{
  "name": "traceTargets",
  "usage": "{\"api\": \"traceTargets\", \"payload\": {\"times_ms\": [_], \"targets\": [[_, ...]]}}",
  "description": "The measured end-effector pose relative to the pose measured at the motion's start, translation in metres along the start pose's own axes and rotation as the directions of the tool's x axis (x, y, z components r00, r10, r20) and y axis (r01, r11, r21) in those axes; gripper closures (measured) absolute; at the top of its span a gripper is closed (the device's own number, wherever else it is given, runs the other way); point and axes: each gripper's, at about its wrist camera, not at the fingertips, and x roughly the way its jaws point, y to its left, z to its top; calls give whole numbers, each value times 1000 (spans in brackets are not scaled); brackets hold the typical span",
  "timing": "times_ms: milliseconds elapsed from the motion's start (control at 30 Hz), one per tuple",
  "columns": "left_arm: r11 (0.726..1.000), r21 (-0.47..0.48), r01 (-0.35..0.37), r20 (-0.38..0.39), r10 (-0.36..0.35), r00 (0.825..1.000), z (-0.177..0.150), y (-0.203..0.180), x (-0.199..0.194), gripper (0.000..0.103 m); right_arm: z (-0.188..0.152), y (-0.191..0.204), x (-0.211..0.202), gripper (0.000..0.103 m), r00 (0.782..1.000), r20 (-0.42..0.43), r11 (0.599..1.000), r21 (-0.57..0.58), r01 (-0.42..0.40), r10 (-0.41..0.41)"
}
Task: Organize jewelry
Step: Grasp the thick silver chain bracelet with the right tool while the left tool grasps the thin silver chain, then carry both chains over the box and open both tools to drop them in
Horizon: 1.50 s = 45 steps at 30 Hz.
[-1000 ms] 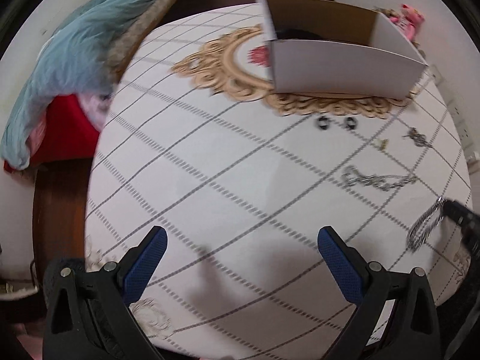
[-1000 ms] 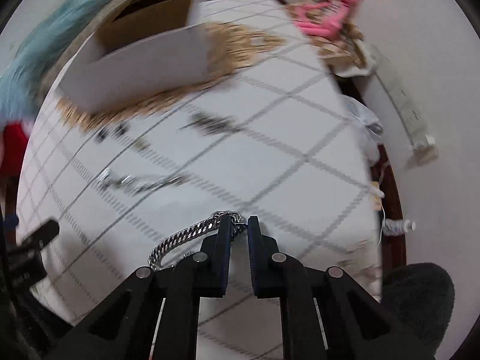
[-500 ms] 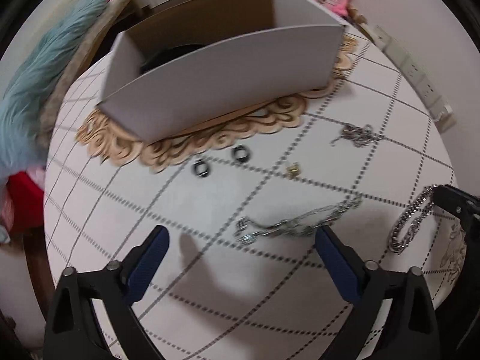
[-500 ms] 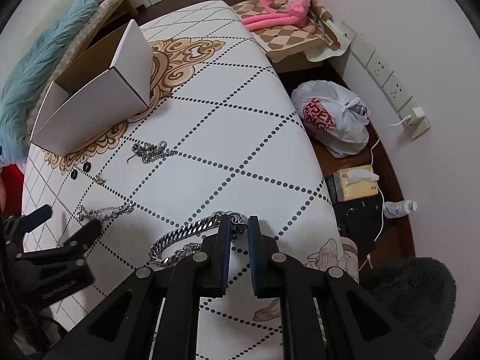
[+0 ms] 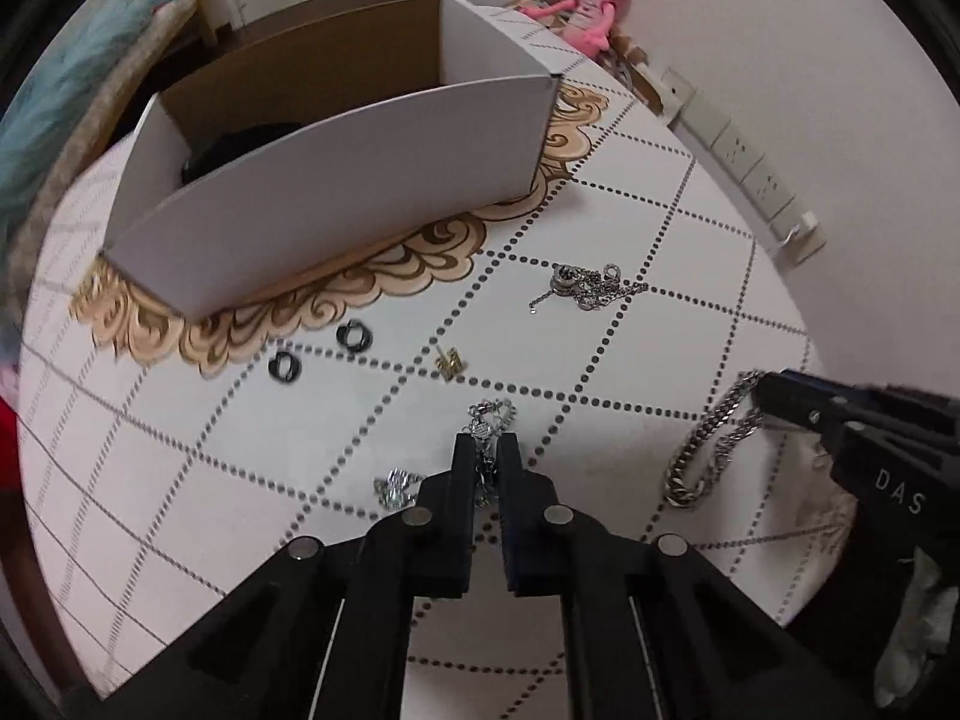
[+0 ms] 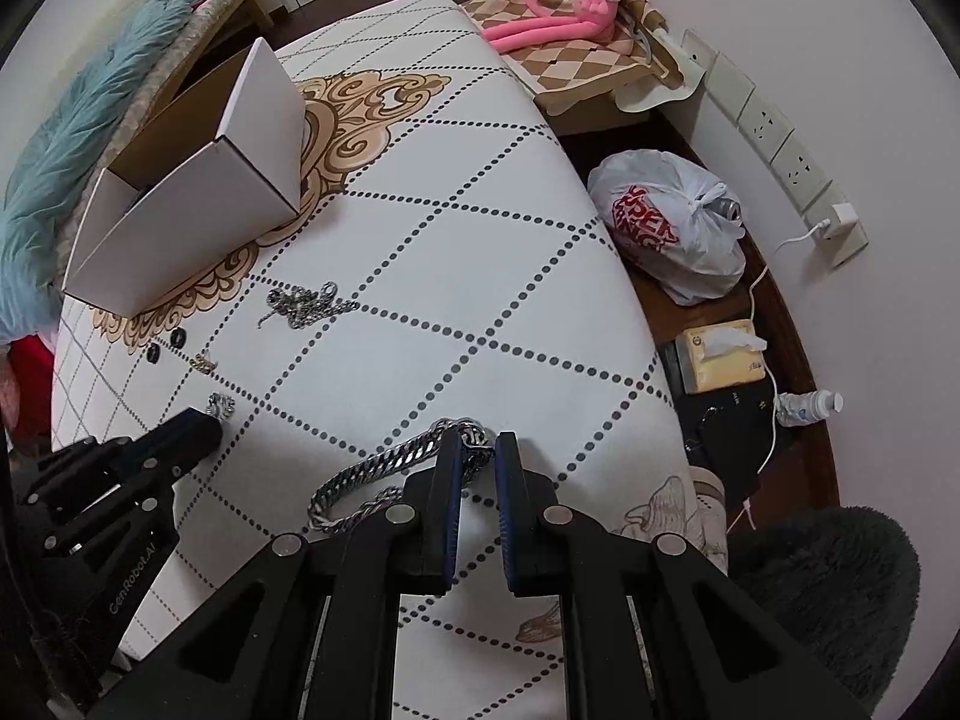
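The left claw (image 5: 485, 450), at lower centre of the left view, is closed on a thin chain (image 5: 492, 414) lying on the counter (image 5: 210, 420), with the chain's ends showing above and left of the tips. The right claw (image 6: 477, 450), at lower centre of the right view, is closed on a thick chain (image 6: 384, 462) resting on the counter. Rings (image 5: 354, 336), a gold stud (image 5: 450, 362) and a tangled chain (image 5: 585, 285) lie below the box (image 5: 336, 204), which stands in the upper left.

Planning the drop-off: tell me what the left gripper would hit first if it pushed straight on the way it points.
The left gripper, shut on the thin silver chain, points steeply down, so it would probably meet the white tablecloth just ahead first. Depth is hard to judge.
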Motion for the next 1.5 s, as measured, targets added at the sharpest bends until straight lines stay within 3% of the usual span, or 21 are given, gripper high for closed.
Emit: {"api": "traceTargets", "payload": {"times_ms": [400,700,833,967,1267,1400,1500], "targets": [[972,-208,110,120,-86,989,-17,55,-73,101,2,10,-41,92,989,48,990,9,-142,141],[961,-224,160,222,-110,969,-3,77,-129,101,27,48,-91,92,964,113,969,-79,-232,240],[961,-213,176,271,-115,956,19,85,-154,101,49,69,-116,92,950,145,957,-142,-255,275],[970,-193,145,314,-78,946,50,92,-165,101,81,95,-132,92,939,166,942,-203,-266,301],[965,-219,144,275,-81,958,112,117,-132,101,159,134,-108,92,953,120,938,-245,-244,279],[957,-256,135,207,-82,975,124,124,-105,100,180,142,-81,92,965,57,941,-240,-237,257],[946,-316,77,121,-41,992,127,131,-84,97,189,148,-60,92,972,9,942,-247,-227,236]]}}
